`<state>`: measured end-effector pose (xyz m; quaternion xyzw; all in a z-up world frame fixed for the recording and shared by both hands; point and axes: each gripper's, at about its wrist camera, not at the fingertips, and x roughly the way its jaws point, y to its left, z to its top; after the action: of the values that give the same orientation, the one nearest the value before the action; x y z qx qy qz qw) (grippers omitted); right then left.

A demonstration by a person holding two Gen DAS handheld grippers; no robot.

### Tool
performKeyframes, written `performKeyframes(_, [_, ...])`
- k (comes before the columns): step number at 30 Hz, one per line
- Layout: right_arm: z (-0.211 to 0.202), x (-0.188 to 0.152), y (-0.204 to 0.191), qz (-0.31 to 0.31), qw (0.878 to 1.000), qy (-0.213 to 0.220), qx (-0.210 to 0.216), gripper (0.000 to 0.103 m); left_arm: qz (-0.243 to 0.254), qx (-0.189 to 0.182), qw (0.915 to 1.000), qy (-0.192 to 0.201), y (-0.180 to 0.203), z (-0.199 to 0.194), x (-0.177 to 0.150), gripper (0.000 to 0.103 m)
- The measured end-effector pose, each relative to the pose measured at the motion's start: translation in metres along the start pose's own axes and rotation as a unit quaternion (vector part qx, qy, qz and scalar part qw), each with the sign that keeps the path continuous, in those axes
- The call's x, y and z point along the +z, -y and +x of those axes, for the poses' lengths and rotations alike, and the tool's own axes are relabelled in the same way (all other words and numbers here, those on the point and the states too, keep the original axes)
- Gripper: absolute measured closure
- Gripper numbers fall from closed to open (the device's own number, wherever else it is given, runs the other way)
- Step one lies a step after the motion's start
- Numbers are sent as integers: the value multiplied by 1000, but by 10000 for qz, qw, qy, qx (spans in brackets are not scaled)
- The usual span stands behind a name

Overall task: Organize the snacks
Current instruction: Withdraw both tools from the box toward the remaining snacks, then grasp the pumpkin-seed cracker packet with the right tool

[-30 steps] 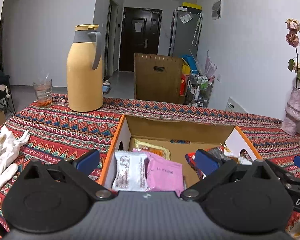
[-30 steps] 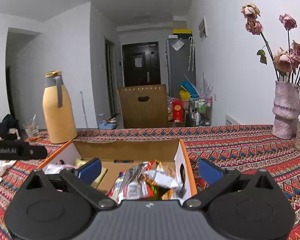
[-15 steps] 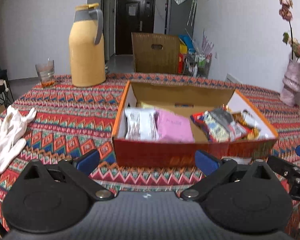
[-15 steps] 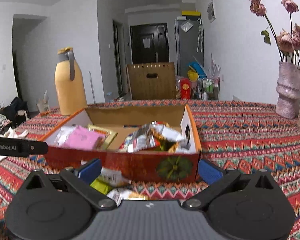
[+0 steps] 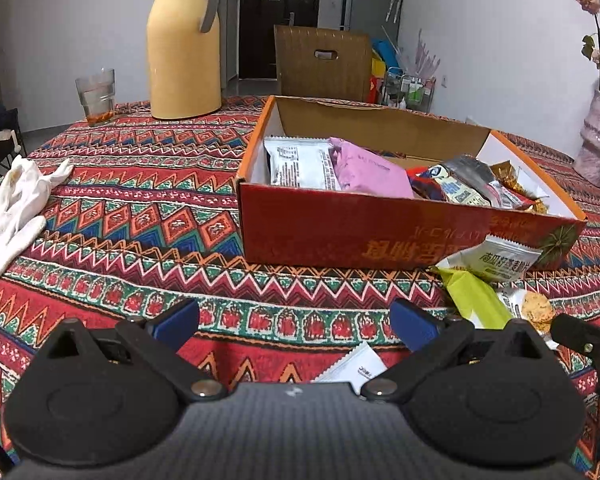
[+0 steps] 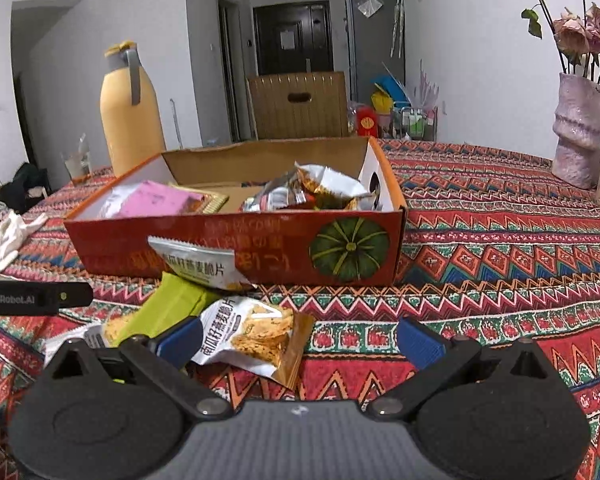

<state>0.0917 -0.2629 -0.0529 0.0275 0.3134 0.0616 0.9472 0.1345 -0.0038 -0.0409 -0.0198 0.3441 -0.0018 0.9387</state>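
An orange cardboard box [image 5: 380, 236] [image 6: 260, 248] sits on the patterned tablecloth, holding a white packet [image 5: 300, 162], a pink packet [image 5: 370, 170] [image 6: 152, 200] and several crinkled snack bags [image 6: 316, 192]. In front of the box lie loose packets: a white oat-crisp packet [image 5: 500, 260] [image 6: 200, 266], a lime-green packet [image 5: 474, 300] [image 6: 168, 304] and a crisp packet with an orange edge [image 6: 252, 336]. My left gripper [image 5: 294, 326] stands open over the cloth, with a white packet corner [image 5: 356, 366] just below it. My right gripper [image 6: 300, 338] is open, its left finger beside the orange-edged packet.
A yellow thermos jug [image 5: 184, 40] [image 6: 130, 112] and a glass [image 5: 96, 96] stand at the back left. White gloves [image 5: 12, 208] lie at the left table edge. A pink vase with dried roses [image 6: 578, 132] stands at the right. A brown chair back [image 6: 298, 106] is behind the table.
Both grippers have drawn back and lowered from above the box to the table in front of it. The loose packets in front of the box have come into view.
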Motion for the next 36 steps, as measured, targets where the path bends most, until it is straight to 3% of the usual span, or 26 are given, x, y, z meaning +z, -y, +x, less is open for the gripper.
performKeyframes(11, [35, 21, -17, -310, 9984, -453, -108, 0, -181, -81, 9998, -4, -5, 1, 0, 0])
performKeyframes(21, [59, 17, -31, -323, 9955, -892, 3, 0, -294, -175, 9994, -61, -8, 3, 0, 0])
performKeyframes(29, [61, 5, -34, -313, 9979, -558, -115, 0, -329, -193, 9992, -74, -9, 3, -1, 0])
performKeyframes(34, [60, 4, -34, -362, 9977, -569, 15, 0, -345, -217, 9991, -100, -10, 5, -1, 0])
performKeyframes(36, [57, 3, -34, -367, 9980, -518, 57, 8, -357, -226, 9991, -103, -10, 5, -1, 0])
